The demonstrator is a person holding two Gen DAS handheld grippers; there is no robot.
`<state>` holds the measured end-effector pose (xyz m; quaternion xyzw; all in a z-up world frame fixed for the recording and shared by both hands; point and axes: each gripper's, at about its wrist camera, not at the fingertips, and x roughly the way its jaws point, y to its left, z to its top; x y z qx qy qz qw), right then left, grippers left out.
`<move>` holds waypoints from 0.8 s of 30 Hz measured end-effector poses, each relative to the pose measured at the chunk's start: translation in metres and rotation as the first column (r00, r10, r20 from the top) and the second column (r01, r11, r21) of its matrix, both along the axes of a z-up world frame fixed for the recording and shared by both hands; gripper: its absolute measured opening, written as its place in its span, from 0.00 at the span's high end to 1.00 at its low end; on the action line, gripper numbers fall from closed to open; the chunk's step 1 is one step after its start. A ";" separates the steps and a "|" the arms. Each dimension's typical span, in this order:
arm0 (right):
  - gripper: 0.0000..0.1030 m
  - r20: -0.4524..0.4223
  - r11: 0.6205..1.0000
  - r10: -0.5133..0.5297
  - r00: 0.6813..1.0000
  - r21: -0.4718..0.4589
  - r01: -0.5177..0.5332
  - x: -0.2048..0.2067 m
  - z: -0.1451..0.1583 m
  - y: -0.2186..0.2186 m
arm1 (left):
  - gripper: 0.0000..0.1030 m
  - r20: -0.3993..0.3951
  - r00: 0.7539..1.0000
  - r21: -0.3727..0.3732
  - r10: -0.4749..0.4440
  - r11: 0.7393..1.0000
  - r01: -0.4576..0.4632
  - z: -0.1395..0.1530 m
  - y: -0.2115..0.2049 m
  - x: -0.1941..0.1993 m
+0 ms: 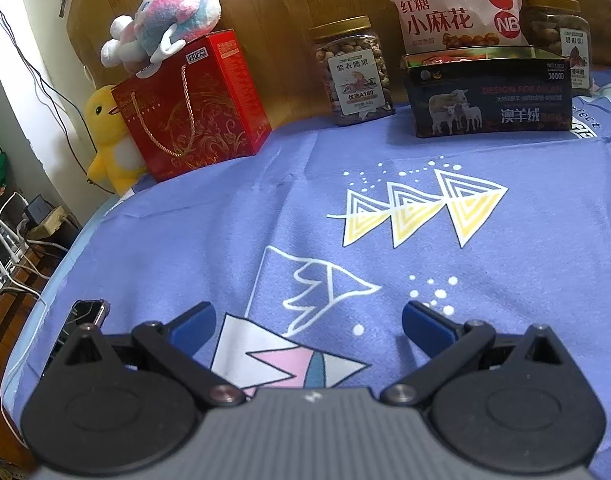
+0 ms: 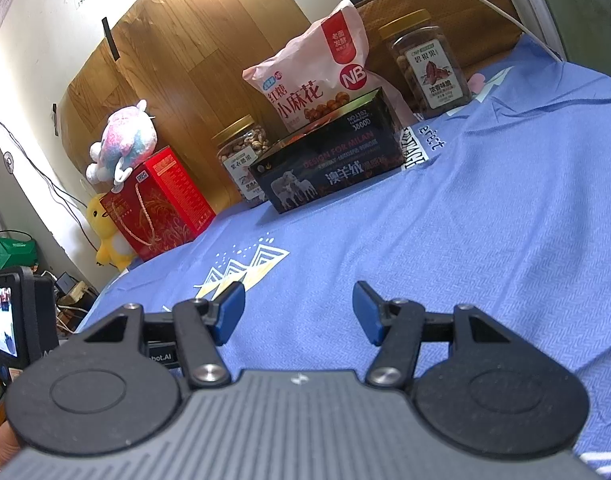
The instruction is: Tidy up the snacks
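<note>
Snacks line the top of both frames, at the far edge of a blue woven cloth [image 1: 505,260] printed with white and yellow triangles. At upper right of the left view, a dark, glossy rectangular tin [image 1: 489,96] with sheep pictured on its side lies open-topped. A soft pink plastic bag [image 1: 453,8] of twists stands inside it, leaning back against a wood-grain board [image 1: 273,8]. A clear ribbed jar [image 1: 353,72] of nuts with a gold lid stands just left of the tin. A second jar [image 1: 561,40], same shape, is partly hidden behind the tin's right end. At upper left sits a shiny red box [image 1: 201,108] with a twisted gold cord handle. A fuzzy pink-and-blue plush [image 1: 165,20] lies on top of it, and a yellow plush duck [image 1: 109,140] stands touching its left side.

At the bottom of the left view, the left gripper [image 1: 308,320] hovers over the cloth, its matte black linkage arms spread wide, its flat blue pads [image 1: 193,322] well apart and holding nothing.

At the bottom of the right view, the right gripper [image 2: 298,312] is likewise wide and empty, its blue pads [image 2: 367,312] over plain cloth. A small lit screen [image 2: 3,322] shows at lower left of that frame
</note>
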<state>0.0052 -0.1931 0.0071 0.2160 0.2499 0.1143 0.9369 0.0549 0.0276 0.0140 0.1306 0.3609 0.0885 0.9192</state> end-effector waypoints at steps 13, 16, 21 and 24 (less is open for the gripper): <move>0.40 0.000 1.000 0.001 1.000 0.000 -0.001 0.000 0.000 0.000 | 0.00 0.003 1.000 0.009 0.004 1.000 -0.004 0.000 0.000 0.000; 0.40 -0.001 1.000 0.000 1.000 0.001 0.000 0.000 0.000 0.000 | 0.00 0.004 1.000 0.009 0.006 1.000 -0.006 -0.001 0.001 0.000; 0.40 -0.001 1.000 -0.001 1.000 0.000 0.001 0.000 0.000 0.000 | 0.00 0.005 1.000 0.011 0.007 1.000 -0.007 0.000 0.001 0.000; 0.40 -0.001 1.000 -0.002 1.000 0.000 0.002 0.000 0.000 0.000 | 0.00 0.011 1.000 0.010 0.008 1.000 -0.008 0.001 0.001 0.000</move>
